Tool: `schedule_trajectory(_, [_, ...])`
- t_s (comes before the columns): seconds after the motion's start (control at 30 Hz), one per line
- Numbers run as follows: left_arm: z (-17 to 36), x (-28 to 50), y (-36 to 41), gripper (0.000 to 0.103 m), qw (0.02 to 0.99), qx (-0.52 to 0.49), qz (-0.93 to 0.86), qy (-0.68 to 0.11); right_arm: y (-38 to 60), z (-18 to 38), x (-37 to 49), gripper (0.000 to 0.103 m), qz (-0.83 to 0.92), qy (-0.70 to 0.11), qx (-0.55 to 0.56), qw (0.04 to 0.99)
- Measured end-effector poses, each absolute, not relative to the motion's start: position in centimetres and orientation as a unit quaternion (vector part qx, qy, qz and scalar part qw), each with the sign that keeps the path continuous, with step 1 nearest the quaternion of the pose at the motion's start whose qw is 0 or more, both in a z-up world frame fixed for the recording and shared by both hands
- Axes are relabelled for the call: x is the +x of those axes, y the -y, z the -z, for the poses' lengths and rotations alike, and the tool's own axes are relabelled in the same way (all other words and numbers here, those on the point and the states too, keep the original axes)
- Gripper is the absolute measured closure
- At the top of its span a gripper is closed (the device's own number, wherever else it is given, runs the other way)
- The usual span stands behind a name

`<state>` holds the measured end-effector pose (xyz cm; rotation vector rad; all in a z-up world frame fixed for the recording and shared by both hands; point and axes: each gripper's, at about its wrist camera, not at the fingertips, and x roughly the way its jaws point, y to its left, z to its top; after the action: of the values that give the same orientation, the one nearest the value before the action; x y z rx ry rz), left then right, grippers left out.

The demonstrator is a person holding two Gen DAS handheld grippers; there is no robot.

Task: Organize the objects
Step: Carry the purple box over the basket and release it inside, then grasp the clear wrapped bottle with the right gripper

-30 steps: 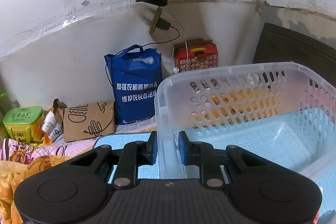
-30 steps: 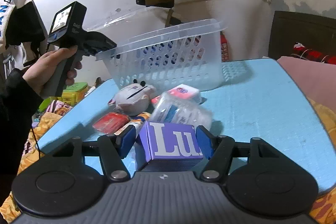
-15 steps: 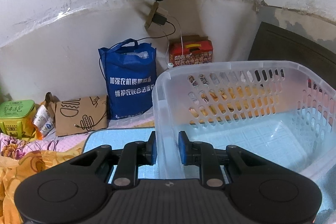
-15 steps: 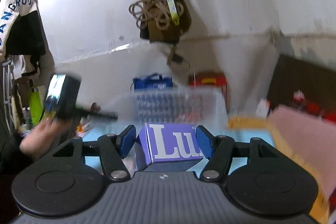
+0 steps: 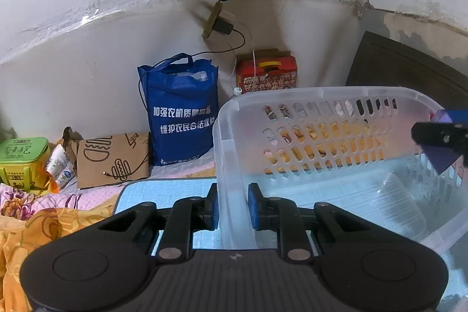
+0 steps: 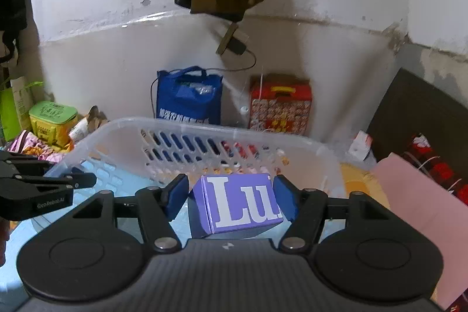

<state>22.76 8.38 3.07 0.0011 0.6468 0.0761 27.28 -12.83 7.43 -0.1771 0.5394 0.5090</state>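
Now the left claw point(image 5: 233, 205) is pinched narrow on the near wall of the clear basket point(image 5: 321, 101), one blue pad outside and one inside, gripping the plastic between them. Over on the right, the right claw point(image 6: 231, 196) is clamped around a purple box point(image 6: 239, 201) with big white letters, pads pressing its two sides, and it hangs right over the basket's near rim. From the left camera that box point(image 5: 444, 160) peeks in at the basket's right edge. Under the basket lies a light blue mat point(image 5: 163, 192). Behind, against the wall, stand a blue bag point(image 5: 181, 119) and a red box point(image 5: 267, 75).
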Motion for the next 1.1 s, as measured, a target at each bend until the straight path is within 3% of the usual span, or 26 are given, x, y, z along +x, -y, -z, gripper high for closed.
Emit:
schedule_trajectory(0.07, [-3.1, 22.8, -8.3, 0.08, 0.948, 0.0, -0.039, -0.317, 13.1, -7.3, 27.2, 0.03, -0.248, -0.261, -0.084, 0.929])
schedule_trajectory(0.1, [-3.2, 22.8, -8.3, 0.08, 0.948, 0.001, -0.039, -0.317, 13.4, -7.4, 27.1, 0.022, -0.246, -0.261, -0.084, 0.93])
schedule_trajectory(0.3, [-3.0, 22.7, -8.0, 0.079, 0.948, 0.006, -0.043, -0.316, 15.3, -7.8, 26.2, 0.02, -0.246, -0.248, -0.064, 0.935])
schedule_trajectory(0.53, [-3.0, 22.6, -8.0, 0.08, 0.95, -0.001, -0.043, -0.311, 19.6, -8.1, 22.5, 0.0, -0.221, -0.219, -0.025, 0.95])
schedule_trajectory(0.67, [-2.9, 22.5, -7.8, 0.08, 0.95, 0.007, -0.045, -0.309, 23.8, -7.3, 18.2, 0.0, -0.188, -0.204, 0.007, 0.961])
schedule_trajectory(0.9, [-2.7, 22.2, -7.9, 0.079, 0.953, 0.003, -0.045, -0.3, 24.0, -1.3, 13.0, 0.0, -0.199, -0.288, 0.024, 0.936])
schedule_trajectory(1.1, [-2.7, 22.1, -8.0, 0.079, 0.953, 0.001, -0.045, -0.298, 24.8, -0.5, 11.4, 0.0, -0.216, -0.291, 0.071, 0.929])
